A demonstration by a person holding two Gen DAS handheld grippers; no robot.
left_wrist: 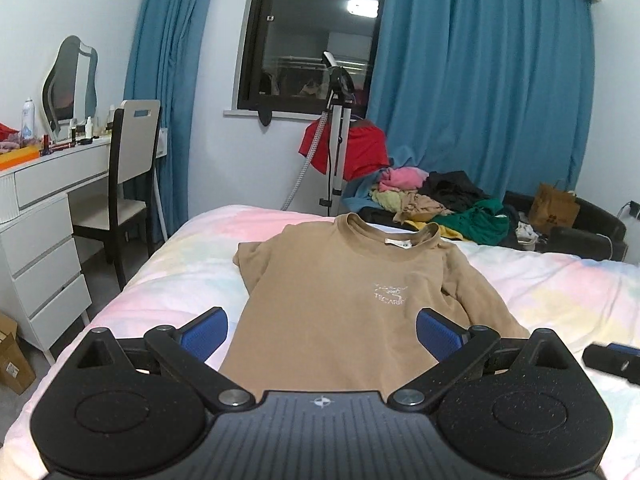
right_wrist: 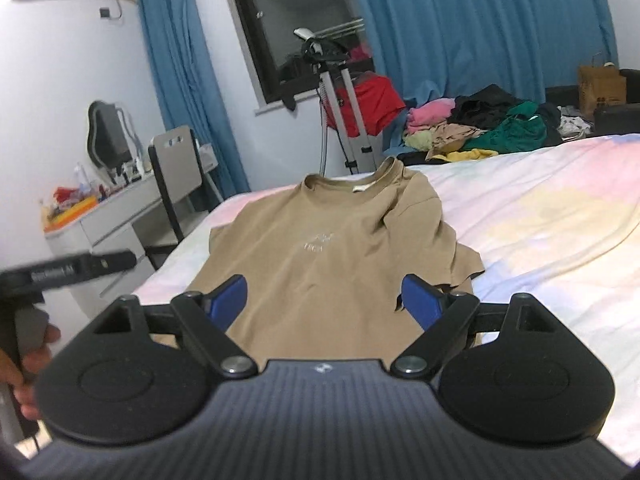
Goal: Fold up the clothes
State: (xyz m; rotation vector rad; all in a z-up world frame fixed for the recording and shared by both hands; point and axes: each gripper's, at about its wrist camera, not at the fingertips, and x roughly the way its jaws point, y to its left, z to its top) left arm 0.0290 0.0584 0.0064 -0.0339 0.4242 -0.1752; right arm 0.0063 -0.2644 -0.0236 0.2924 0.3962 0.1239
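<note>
We observed the tan short-sleeved cotton T-shirt (left_wrist: 340,292) lying front up on the bed with the pastel patchwork cover (left_wrist: 560,292), collar pointing away from us, its white chest logo visible. One sleeve was spread flat; the other was bunched and creased. The left gripper (left_wrist: 322,334) hovered above the shirt's lower part, jaws released and holding nothing. The right gripper (right_wrist: 324,300) hovered likewise, jaws spread wide and empty. Beyond the bed's far edge we noted a heap of mixed coloured garments (left_wrist: 436,204), and beside it a red garment on a metal stand (left_wrist: 352,148).
</note>
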